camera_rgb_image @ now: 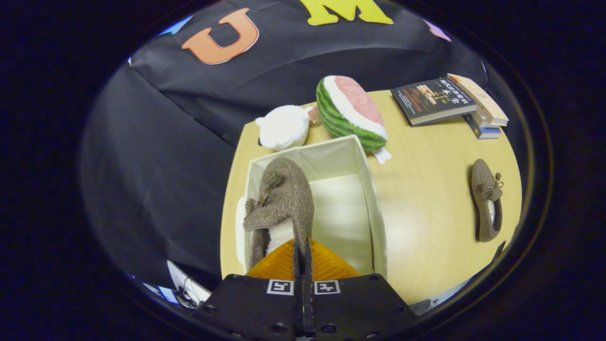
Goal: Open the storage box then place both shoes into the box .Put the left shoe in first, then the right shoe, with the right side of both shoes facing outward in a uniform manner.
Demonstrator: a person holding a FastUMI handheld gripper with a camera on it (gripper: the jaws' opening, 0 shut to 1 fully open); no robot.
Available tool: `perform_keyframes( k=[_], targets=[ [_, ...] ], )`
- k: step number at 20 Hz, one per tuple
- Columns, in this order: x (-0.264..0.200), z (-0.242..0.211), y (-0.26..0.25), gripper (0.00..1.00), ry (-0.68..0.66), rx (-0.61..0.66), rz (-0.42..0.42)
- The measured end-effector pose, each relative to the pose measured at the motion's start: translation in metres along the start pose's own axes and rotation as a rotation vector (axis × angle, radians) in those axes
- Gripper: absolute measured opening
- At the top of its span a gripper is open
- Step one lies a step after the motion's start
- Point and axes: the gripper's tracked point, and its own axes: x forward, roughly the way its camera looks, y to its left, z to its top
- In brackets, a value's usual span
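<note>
My gripper [302,253] is shut on the edge of a brown fuzzy shoe [284,199], both fingers pinching its rim. The shoe hangs tilted on its side over the left part of the open white storage box [371,189], toe pointing away from me, a small pompom on top. Its white lining shows near the fingers. The other brown shoe [486,199] lies flat on the wooden table [426,218], well to the right of the box, with its bow facing right.
Behind the box sit a watermelon-slice plush [350,111] and a white plush [284,127]. A stack of books [450,102] lies at the table's far right corner. The table's left edge runs close beside the box.
</note>
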Motion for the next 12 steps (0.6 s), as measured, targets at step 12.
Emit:
perform_keyframes(
  k=[12],
  targets=[
    [0.094, -0.033, -0.003, 0.10, 0.144, 0.161, -0.103]
  ],
)
